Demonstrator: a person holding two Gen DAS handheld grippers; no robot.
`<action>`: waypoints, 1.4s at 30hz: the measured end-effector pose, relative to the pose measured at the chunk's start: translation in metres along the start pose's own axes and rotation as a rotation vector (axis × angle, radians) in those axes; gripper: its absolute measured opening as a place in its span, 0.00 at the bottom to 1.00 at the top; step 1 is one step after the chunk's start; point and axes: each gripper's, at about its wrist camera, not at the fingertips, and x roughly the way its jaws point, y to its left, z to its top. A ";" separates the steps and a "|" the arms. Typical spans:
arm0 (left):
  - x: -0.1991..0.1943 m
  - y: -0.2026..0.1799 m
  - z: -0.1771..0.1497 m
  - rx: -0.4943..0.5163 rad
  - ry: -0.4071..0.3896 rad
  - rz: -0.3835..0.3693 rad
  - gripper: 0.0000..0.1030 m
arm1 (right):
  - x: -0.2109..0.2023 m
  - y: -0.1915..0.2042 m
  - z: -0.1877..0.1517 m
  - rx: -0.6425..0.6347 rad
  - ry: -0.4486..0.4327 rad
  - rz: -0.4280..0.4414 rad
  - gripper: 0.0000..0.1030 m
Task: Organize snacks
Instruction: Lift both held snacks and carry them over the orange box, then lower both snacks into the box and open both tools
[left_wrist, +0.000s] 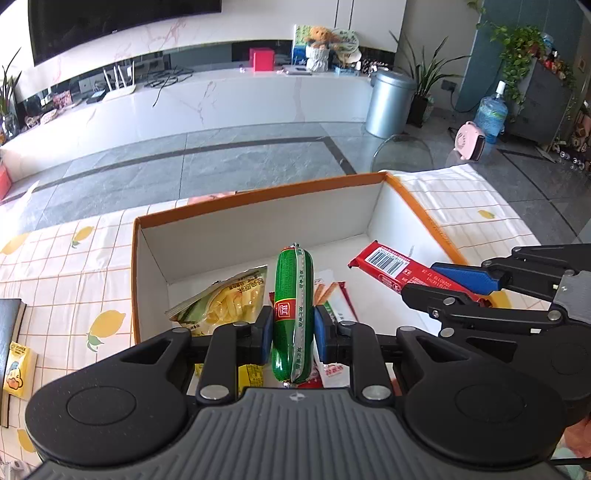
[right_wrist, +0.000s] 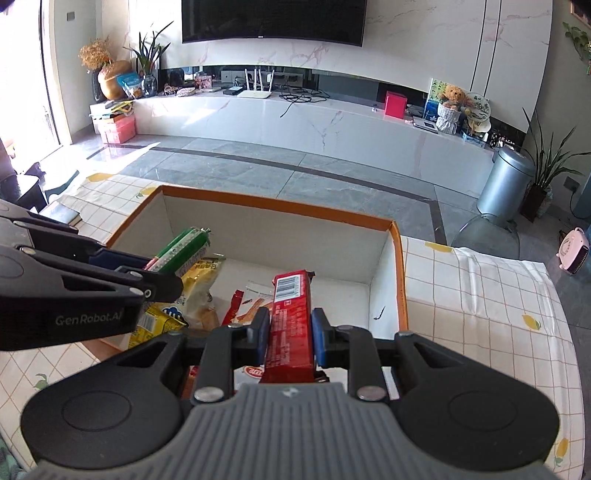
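Our left gripper is clamping a green plastic-wrapped sausage upright over the orange-rimmed white cardboard box, while our right gripper is gripping a red rectangular snack bar just beside it.

I see the table under its lemon-print cloth carrying the orange-rimmed box just beyond my jaws, a yellow packet far left.
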 end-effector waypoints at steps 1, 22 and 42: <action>0.006 0.001 0.001 0.001 0.011 0.004 0.24 | 0.007 0.000 0.002 -0.008 0.015 -0.002 0.20; 0.081 0.002 0.006 -0.024 0.197 -0.047 0.24 | 0.097 -0.003 0.005 -0.209 0.273 -0.055 0.20; 0.092 0.001 0.002 -0.017 0.234 -0.033 0.25 | 0.121 -0.005 0.002 -0.197 0.373 -0.044 0.20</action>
